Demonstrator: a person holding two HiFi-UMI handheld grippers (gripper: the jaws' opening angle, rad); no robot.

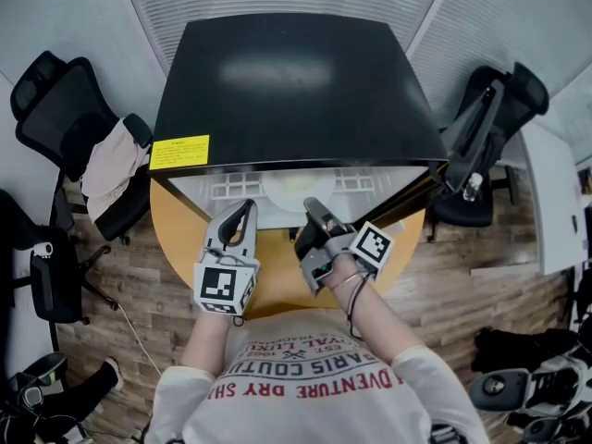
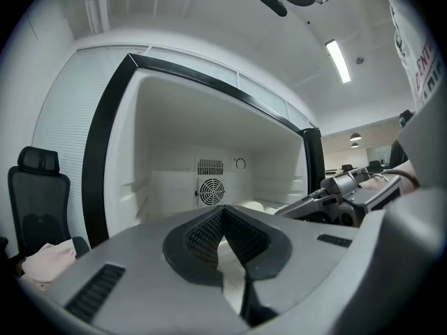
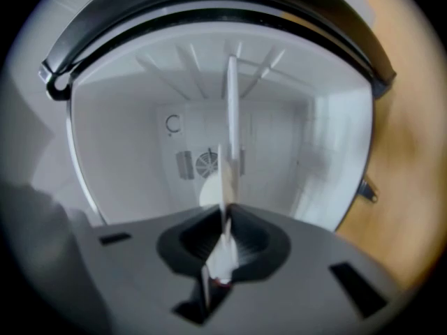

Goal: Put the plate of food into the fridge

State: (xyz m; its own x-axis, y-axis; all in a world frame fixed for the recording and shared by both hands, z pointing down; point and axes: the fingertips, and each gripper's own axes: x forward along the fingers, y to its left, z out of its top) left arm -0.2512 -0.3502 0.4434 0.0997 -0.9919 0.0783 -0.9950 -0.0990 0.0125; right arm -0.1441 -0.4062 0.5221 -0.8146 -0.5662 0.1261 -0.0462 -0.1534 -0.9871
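Observation:
The black mini fridge [image 1: 296, 81] stands open toward me on a round wooden table [image 1: 176, 225]. A white plate [image 1: 294, 189] with pale food lies just inside on the white fridge floor. My right gripper [image 1: 313, 213] reaches in at the plate's near rim. In the right gripper view the plate [image 3: 229, 152] runs edge-on between the jaws, and the gripper [image 3: 226, 211] is shut on its rim. My left gripper [image 1: 244, 213] hovers at the fridge mouth to the plate's left. Its jaws [image 2: 223, 209] are shut with nothing in them. The plate [image 2: 253, 206] shows low ahead of it.
A fan grille [image 2: 211, 191] sits in the fridge's back wall. A yellow label [image 1: 180, 152] marks the fridge's top left corner. Black office chairs stand at the left [image 1: 55, 109] and right [image 1: 486, 128], the left one draped with pale cloth [image 1: 111, 169].

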